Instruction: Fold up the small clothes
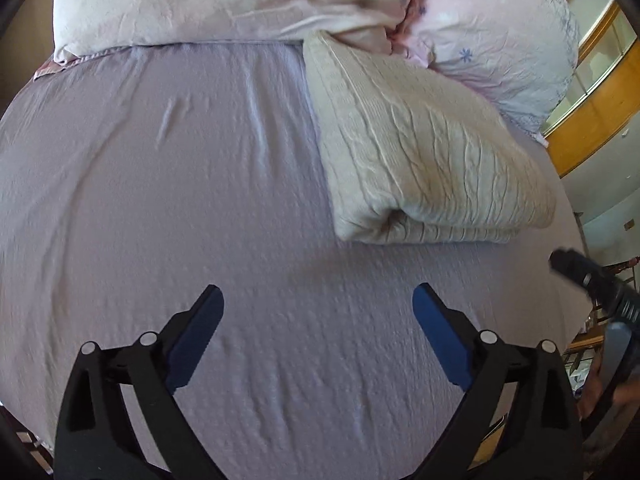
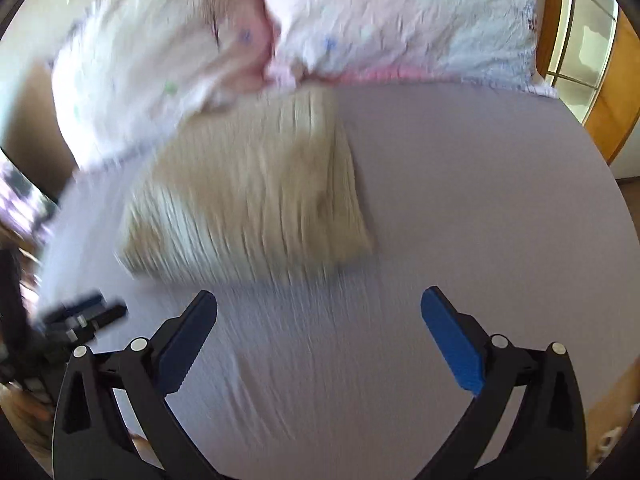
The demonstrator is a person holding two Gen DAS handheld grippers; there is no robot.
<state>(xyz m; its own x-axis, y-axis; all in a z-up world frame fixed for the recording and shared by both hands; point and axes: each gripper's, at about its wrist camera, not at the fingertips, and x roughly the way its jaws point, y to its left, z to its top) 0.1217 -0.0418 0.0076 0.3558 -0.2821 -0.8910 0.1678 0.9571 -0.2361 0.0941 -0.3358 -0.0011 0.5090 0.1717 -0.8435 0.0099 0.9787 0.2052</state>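
Observation:
A folded beige ribbed knit garment lies on the lilac bed sheet, its far end against the pillows. In the right wrist view the garment is blurred by motion and lies ahead, a little left. My left gripper is open and empty above bare sheet, left of and nearer than the garment. My right gripper is open and empty, just short of the garment's near edge. The right gripper's tip shows at the right edge of the left wrist view. The left gripper shows low left in the right wrist view.
Two pink floral pillows lie along the head of the bed. A wooden-framed window or door stands to the right. The sheet runs to the bed's right edge, with floor beyond.

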